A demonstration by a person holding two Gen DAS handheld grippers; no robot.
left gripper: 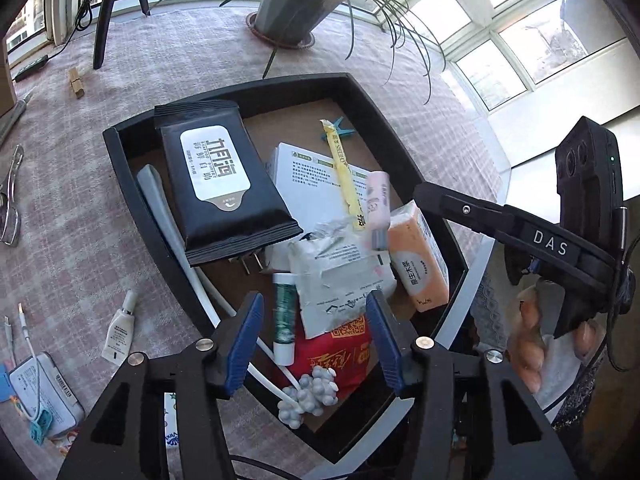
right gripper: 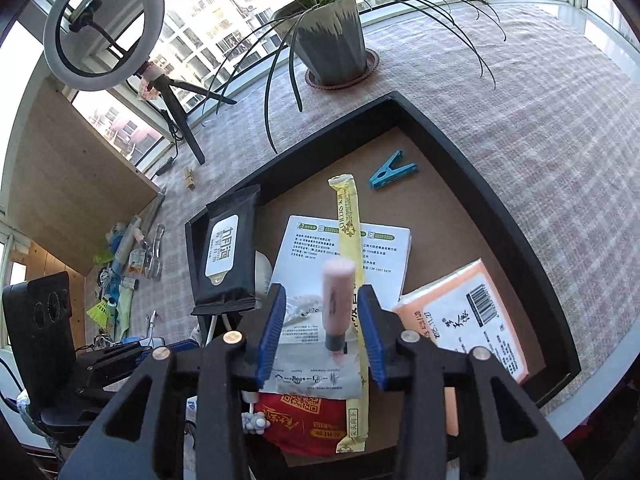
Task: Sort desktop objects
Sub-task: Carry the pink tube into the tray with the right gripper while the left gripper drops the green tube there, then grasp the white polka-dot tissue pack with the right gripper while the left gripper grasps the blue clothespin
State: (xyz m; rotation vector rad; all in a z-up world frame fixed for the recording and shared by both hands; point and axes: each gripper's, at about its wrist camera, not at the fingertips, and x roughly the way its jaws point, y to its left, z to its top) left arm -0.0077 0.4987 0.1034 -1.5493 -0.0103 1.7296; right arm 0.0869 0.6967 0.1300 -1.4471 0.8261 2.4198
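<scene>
sunlit windows curve round a table under a pink checked cloth [left gripper: 80, 240], where a black rectangular tray [left gripper: 132, 184] holds most of the clutter. inside it lie a black wet-wipe pack with a white label [left gripper: 224, 184], leaning on the tray's far-left rim, a white printed box [right gripper: 320, 252] with a long yellow sachet [right gripper: 350, 216] across it, an orange tissue packet [left gripper: 420, 264], a crumpled white paper pouch [left gripper: 340, 280], a red printed packet [left gripper: 340, 356], a green and white tube [left gripper: 285, 316], a white cable ending in a grey knobbly lump [left gripper: 308, 396], and a blue plastic clip [right gripper: 392, 170] on the bare tray floor.

a small pink tube with a grey cap [right gripper: 338, 300], blurred, is between the half-open jaws of the right gripper [right gripper: 324, 332], cap downward, above the pouch; the pads do not press on it. the left gripper [left gripper: 312, 340] stands fairly wide over the tray's near end, with nothing between its jaws.

a grey ribbed pot with a long-leaved plant [right gripper: 328, 40] stands beyond the tray, and a ring light on a tripod [right gripper: 104, 24] stands by the window. outside the tray, a small white tube [left gripper: 120, 332], a white tin with a cable [left gripper: 44, 392] and metal tongs [left gripper: 10, 200] lie on the cloth.
</scene>
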